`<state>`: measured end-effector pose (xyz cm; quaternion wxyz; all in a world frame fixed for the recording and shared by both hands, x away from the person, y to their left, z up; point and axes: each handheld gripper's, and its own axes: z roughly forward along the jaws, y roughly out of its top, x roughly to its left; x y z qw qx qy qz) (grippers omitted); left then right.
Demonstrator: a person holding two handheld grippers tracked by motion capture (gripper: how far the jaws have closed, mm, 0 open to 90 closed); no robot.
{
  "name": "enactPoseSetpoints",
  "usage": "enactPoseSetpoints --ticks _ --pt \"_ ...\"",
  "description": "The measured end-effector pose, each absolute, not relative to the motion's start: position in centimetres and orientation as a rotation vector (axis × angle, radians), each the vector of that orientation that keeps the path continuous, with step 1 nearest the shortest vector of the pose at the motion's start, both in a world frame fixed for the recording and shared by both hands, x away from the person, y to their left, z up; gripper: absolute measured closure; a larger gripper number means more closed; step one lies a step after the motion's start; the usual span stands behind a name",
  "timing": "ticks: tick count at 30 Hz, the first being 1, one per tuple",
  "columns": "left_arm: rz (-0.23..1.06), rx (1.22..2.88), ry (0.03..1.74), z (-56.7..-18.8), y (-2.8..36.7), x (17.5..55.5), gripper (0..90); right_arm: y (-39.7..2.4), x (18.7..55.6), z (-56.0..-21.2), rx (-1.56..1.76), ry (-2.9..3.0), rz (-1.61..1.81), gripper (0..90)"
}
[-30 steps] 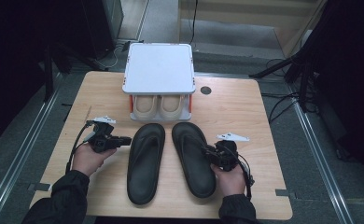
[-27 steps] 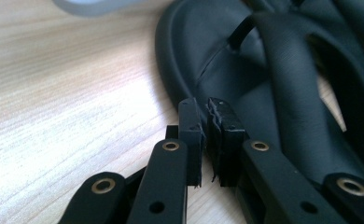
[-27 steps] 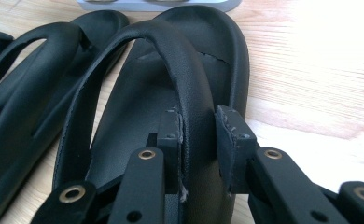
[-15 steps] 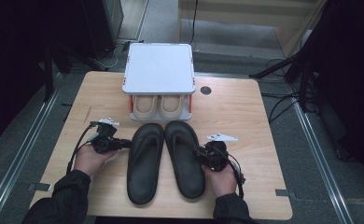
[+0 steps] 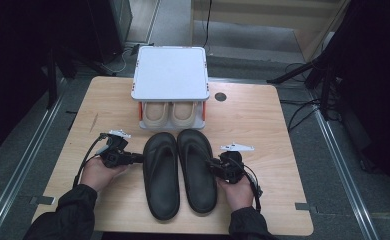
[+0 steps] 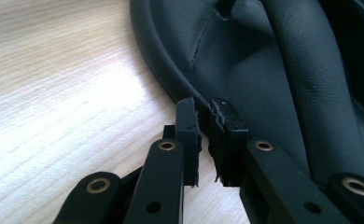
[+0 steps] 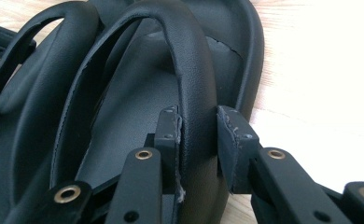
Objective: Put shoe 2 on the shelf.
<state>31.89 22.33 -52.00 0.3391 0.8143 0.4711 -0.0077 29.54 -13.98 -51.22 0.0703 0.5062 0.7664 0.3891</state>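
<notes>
Now the left gripper (image 5: 133, 158) sits at the outer rim of the left sandal (image 5: 161, 175), jaws nearly together and just easing apart. Beside it lies the right sandal (image 5: 197, 170), its strap between the slackening right gripper (image 5: 214, 167).

2 sandals (image 5: 180, 175) side by side mid-table (image 5: 263, 115); shoe rack (image 5: 170, 75) behind w/ pair inside

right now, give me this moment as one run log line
left gripper: jaws opening at left sandal rim | right gripper: jaws around right sandal strap, easing | shoe rack: beige pair inside
</notes>
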Motion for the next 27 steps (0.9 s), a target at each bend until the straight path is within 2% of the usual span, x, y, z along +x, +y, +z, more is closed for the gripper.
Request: enactPoseSetpoints --ticks 7,10,16,18,27 --pt "-0.027 2.132 1.209 -52.0 21.8 31.6 81.5 -14.1 29.7 -51.3 1.516 2.297 1.178 70.5" --pt "-0.028 2.133 1.215 -51.9 22.1 31.7 70.0 -14.2 29.7 -51.3 1.497 2.295 1.183 68.9" --pt "0.014 2.087 1.209 -51.0 22.7 31.5 63.3 -14.6 29.2 -50.3 1.458 2.236 1.26 63.9" --pt "0.034 2.082 1.204 -50.9 22.9 31.5 58.0 -14.5 29.0 -50.0 1.443 2.226 1.258 62.0" --pt "0.061 2.051 1.224 -50.7 23.4 31.6 51.7 -12.8 27.9 -49.1 1.37 2.184 1.291 57.1"
